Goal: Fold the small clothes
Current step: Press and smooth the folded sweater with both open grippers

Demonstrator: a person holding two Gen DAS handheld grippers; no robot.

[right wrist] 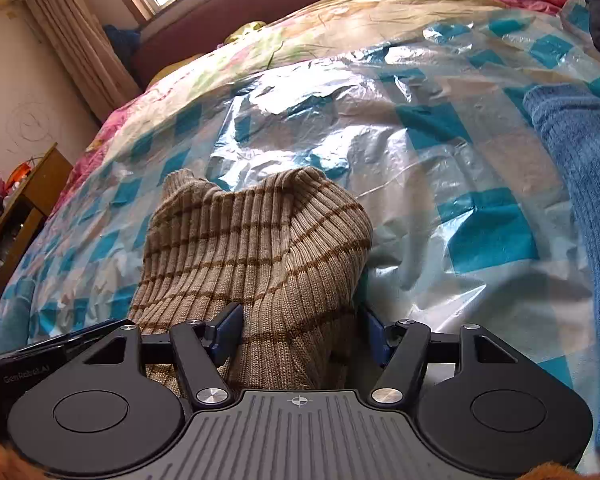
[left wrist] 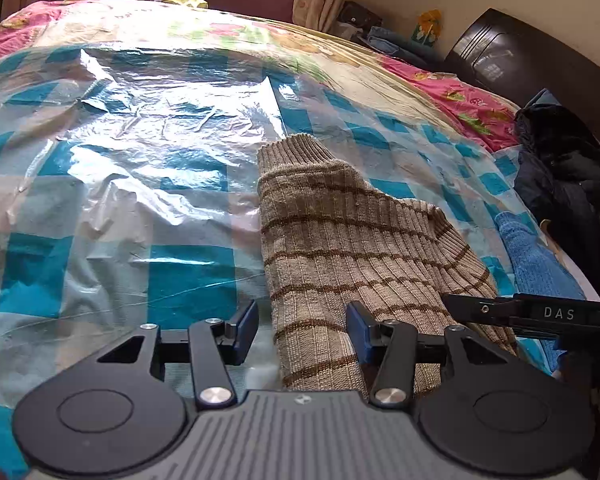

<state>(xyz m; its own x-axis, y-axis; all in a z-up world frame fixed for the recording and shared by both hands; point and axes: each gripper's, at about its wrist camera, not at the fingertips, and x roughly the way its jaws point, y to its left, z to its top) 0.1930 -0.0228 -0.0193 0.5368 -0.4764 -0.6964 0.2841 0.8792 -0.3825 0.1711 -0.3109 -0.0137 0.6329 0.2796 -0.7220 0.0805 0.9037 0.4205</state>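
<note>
A beige ribbed sweater with brown stripes (left wrist: 340,240) lies bunched on the blue-checked plastic sheet (left wrist: 140,160) that covers the bed. My left gripper (left wrist: 302,332) is open and straddles the sweater's near edge: the right pad sits against the cloth, while the left pad stands clear of it. In the right wrist view the same sweater (right wrist: 252,240) humps up between the blue pads of my right gripper (right wrist: 300,332), which is open around a fold without squeezing it. A black finger of the right gripper (left wrist: 500,310) rests over the sweater's right side.
A blue knit garment (right wrist: 580,200) lies to the right on the plastic sheet (right wrist: 440,160). Dark clothes (left wrist: 560,168) are piled at the bed's right edge by a dark headboard (left wrist: 520,52). A wooden table (right wrist: 28,200) stands left of the bed.
</note>
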